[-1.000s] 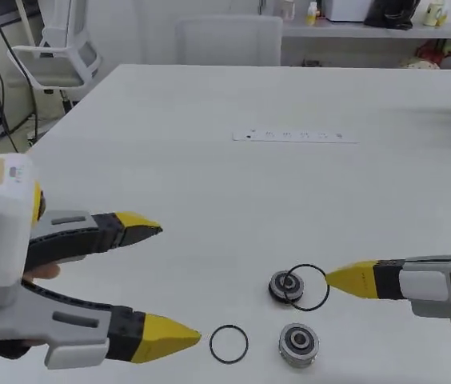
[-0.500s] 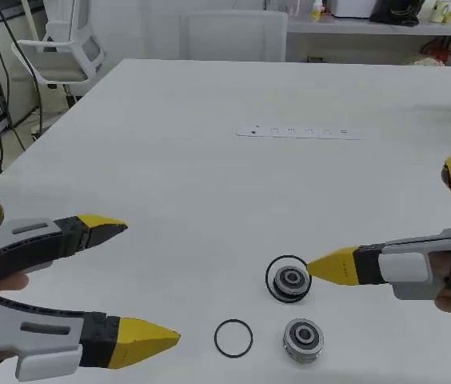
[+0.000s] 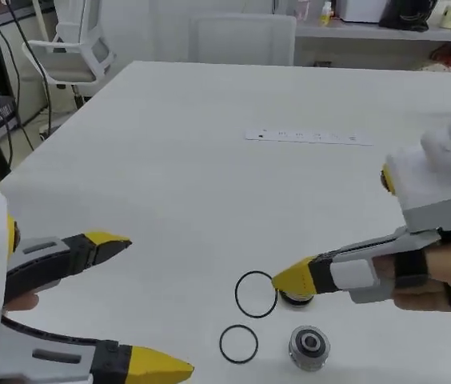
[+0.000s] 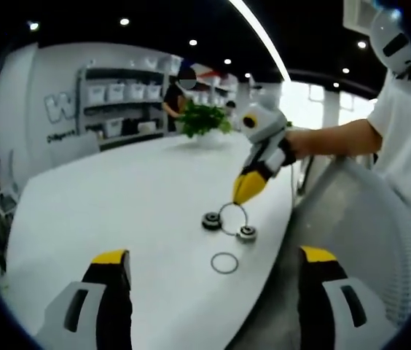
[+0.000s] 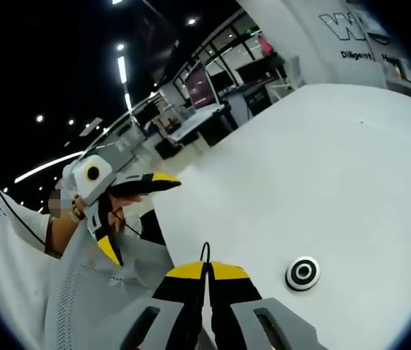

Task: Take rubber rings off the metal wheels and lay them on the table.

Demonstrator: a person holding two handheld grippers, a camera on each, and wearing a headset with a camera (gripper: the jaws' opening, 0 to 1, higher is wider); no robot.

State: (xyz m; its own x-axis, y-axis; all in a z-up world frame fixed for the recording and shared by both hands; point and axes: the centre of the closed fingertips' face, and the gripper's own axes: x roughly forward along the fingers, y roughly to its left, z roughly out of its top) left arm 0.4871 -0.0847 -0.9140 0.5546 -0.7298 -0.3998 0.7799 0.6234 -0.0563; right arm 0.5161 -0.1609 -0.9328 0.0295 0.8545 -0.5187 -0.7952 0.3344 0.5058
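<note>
Your right gripper (image 3: 285, 278) is pinched shut on a ring (image 3: 255, 294) that sticks out at 9 o'clock from its tip, right by one wheel (image 3: 296, 299) (mostly hidden behind the jaws). The second ring (image 3: 238, 344) lies flat on the table (image 3: 209, 176) at 6 o'clock from it, with the other wheel (image 3: 309, 345) at its 3. Your left gripper (image 3: 152, 304) gapes wide, holding nothing.

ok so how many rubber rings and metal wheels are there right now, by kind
rubber rings: 2 (loose ring lying flat, held ring pinched in the right gripper's tongs)
metal wheels: 2 (near wheel, far wheel partly behind those tongs)
total: 4
</note>
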